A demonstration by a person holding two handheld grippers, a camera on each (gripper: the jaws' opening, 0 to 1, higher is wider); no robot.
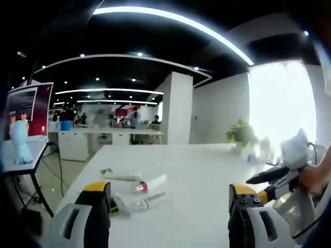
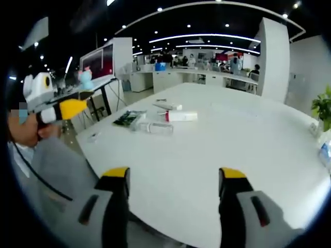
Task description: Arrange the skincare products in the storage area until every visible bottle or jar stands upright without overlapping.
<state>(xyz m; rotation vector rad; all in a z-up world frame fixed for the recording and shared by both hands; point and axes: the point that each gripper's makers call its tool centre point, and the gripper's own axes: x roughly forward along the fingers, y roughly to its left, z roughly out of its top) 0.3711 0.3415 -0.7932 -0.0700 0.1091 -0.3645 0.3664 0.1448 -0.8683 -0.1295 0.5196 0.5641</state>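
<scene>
An open-plan office with a dark ceiling, strip lights and white desks lies behind a long white table (image 1: 207,175) that carries everything. In the left gripper view, a red-edged monitor (image 1: 31,106) stands on a side stand off the table's left edge, with a pale blue figure (image 1: 19,139) before it. Near the table's left edge lie the skincare products, all on their sides: a flat white tube (image 1: 121,176) farthest back, then a white bottle with a red collar (image 1: 150,183), then a clear bottle with a white cap (image 1: 140,202) nearest the camera, close together but apart. The left gripper (image 1: 170,204) hovers above the near edge, its yellow-tipped jaws spread wide and empty. At the right edge of that view the right gripper (image 1: 282,178) comes in, held by a hand (image 1: 315,175); a green potted plant (image 1: 240,135) stands at the table's far right. In the right gripper view, the same products lie near the far left corner beside a dark flat packet (image 2: 126,118), and the right gripper's jaws also stand wide apart, holding nothing.
</scene>
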